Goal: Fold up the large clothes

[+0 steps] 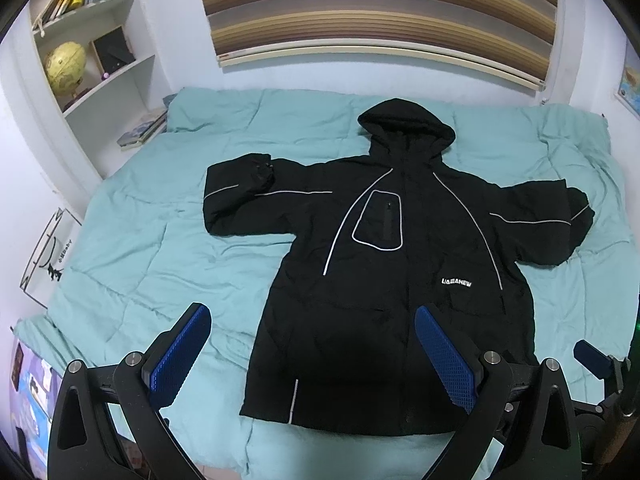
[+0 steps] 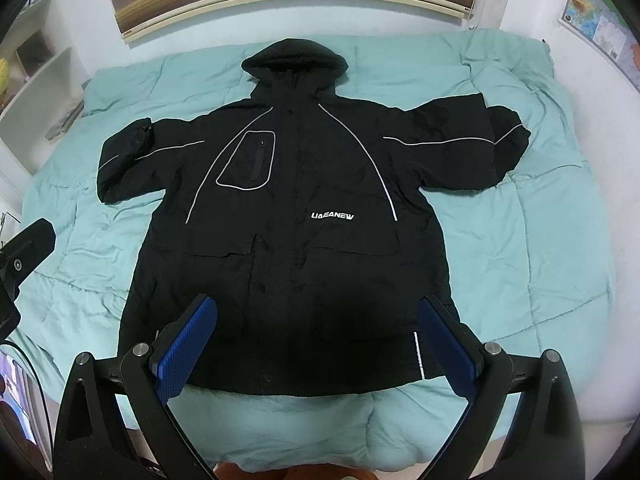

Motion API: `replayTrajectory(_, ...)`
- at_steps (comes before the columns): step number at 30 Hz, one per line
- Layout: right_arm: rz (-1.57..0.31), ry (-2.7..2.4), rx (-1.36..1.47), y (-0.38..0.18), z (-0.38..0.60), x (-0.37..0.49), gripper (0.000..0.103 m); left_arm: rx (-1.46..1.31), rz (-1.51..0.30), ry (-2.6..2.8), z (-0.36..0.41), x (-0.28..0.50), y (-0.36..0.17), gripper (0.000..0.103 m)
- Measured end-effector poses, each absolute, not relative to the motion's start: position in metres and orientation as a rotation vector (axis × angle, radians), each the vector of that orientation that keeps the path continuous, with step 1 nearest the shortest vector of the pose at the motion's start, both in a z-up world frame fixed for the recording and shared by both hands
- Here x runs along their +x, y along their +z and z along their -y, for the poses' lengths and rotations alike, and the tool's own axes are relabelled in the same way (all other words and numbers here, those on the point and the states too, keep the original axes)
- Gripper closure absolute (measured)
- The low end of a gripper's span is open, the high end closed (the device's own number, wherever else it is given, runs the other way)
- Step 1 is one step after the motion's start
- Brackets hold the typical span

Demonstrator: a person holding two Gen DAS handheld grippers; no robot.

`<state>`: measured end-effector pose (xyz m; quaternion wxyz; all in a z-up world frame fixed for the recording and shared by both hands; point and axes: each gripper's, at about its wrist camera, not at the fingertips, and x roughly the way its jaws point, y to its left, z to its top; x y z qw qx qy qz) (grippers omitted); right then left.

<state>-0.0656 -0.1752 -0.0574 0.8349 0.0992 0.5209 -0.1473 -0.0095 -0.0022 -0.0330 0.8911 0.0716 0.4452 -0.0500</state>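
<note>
A large black hooded jacket [image 1: 400, 280] with white piping and a white chest logo lies flat, front up, on a teal quilt [image 1: 160, 240]. Its hood points to the far wall and both sleeves are spread out. My left gripper [image 1: 312, 320] is open and empty, held above the jacket's lower left part. In the right wrist view the jacket [image 2: 300, 200] fills the middle. My right gripper [image 2: 318, 312] is open and empty, above the jacket's hem. The right gripper also shows at the left wrist view's right edge [image 1: 596, 360].
A white bookshelf [image 1: 100, 72] with books and a globe [image 1: 66, 66] stands left of the bed. A striped blind [image 1: 376, 8] hangs on the far wall. A map [image 2: 600, 20] hangs at the right. The quilt's near edge [image 2: 320, 420] lies below the hem.
</note>
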Motion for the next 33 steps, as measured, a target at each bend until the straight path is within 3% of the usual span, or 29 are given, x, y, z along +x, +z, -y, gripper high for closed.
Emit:
replayTrajectory(19,-1.119,-0.290,0.224,-0.076,0.148,-0.003,0.002,0.064,-0.972,-0.123,-0.040,0.065,-0.061,0.001)
replayTrajectory(33,-1.080,-0.216,0.102,-0.090,0.093,0.092,0.002,0.007,-0.903,-0.127,-0.113,0.201,-0.108,0.001)
